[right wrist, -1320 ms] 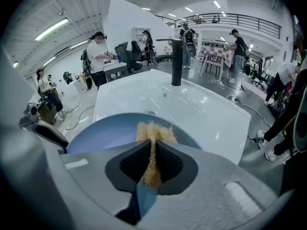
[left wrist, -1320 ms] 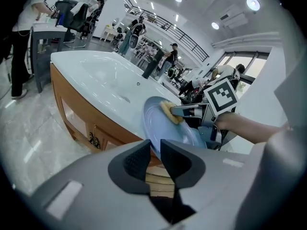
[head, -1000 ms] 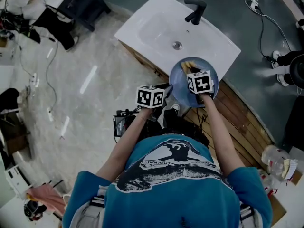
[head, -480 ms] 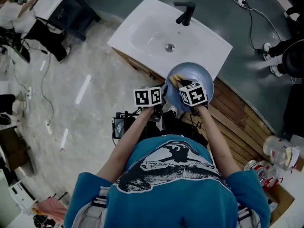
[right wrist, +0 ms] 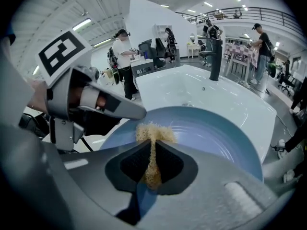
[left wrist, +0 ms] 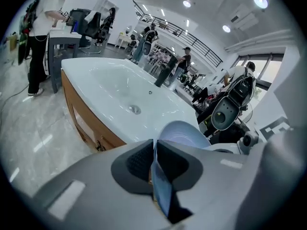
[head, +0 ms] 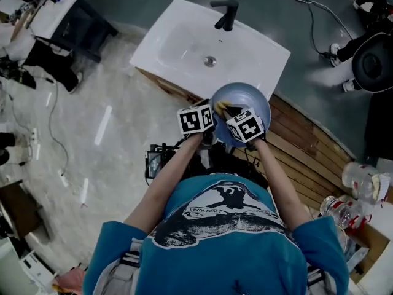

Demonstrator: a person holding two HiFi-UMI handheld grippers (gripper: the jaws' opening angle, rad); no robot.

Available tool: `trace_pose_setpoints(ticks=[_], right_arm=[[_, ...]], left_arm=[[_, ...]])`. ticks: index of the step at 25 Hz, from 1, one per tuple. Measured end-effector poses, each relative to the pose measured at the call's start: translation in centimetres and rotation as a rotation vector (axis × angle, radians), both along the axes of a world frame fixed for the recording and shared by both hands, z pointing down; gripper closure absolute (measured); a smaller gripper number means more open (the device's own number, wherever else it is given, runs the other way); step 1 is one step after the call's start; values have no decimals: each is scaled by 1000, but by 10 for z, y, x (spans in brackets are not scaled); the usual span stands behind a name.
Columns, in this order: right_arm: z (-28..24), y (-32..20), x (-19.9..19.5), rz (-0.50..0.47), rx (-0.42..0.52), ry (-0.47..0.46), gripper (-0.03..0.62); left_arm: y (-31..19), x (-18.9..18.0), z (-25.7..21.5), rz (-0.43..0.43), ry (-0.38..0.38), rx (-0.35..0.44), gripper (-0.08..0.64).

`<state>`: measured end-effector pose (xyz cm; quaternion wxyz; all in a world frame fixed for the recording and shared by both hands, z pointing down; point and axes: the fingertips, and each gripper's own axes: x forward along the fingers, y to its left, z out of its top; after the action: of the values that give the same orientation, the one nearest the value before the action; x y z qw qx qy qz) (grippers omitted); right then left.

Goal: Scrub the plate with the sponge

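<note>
Since a second ago: left gripper has moved in on the plate. Its marker cube, then clear of the plate's left rim, now sits against that rim in the head view. Right gripper and sponge have shifted from the plate's upper middle toward its left side.

Nearest the camera: the person's blue printed shirt, with both forearms reaching forward and converging on the plate.

Left gripper: jaws have just been closing. The left gripper view shows them narrow, with the plate's blue rim edge-on between the pads and clamped.

Right gripper: jaws pinched together on the tan sponge. A tuft sticks out past the tips and rests on the plate's inner face, close to the left gripper's body.

Plate: pale blue and round, held between the two grippers. In the head view it overlaps the near right corner of the sink.

Beyond: the white rectangular sink has a drain at its centre and sits on a wood-fronted cabinet. A black faucet stands at its far edge. Wooden slats lie to the right of the sink.

Far background, gripper views: several people standing at desks.
</note>
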<state>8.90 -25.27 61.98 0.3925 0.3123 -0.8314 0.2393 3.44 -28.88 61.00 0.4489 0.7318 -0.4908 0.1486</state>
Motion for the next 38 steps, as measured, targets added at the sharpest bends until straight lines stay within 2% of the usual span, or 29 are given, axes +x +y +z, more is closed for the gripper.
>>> trace_pose_setpoints(ticks=[8,12,15,18,23,29,33,38], right_arm=[[3,37,1,-92,-86,-11,560],[2,50,20,-96,-122,19,560],[3,49,30,-93,-135,49,560],[4,43,43,-49,-159,102,560],[3,26,79,90,-186,157,560],[4,-10,130,284,-127,223,560],[3,-42,141,332,-95,246,561],[-2,-62,132,338,-39,273,563]], left_arm=[[-20,2,1,-15,0,6,522],[-24,-1,0,-37,7,4,525],[-24,3,-1,-6,-24,15,526],[-23,3,-3,39,-102,53,531],[-22,3,-5,41,-105,53,531],[-19,4,-4,66,-124,73,531],[-22,6,-5,65,-123,69,531],[-17,3,-7,58,-116,73,531]])
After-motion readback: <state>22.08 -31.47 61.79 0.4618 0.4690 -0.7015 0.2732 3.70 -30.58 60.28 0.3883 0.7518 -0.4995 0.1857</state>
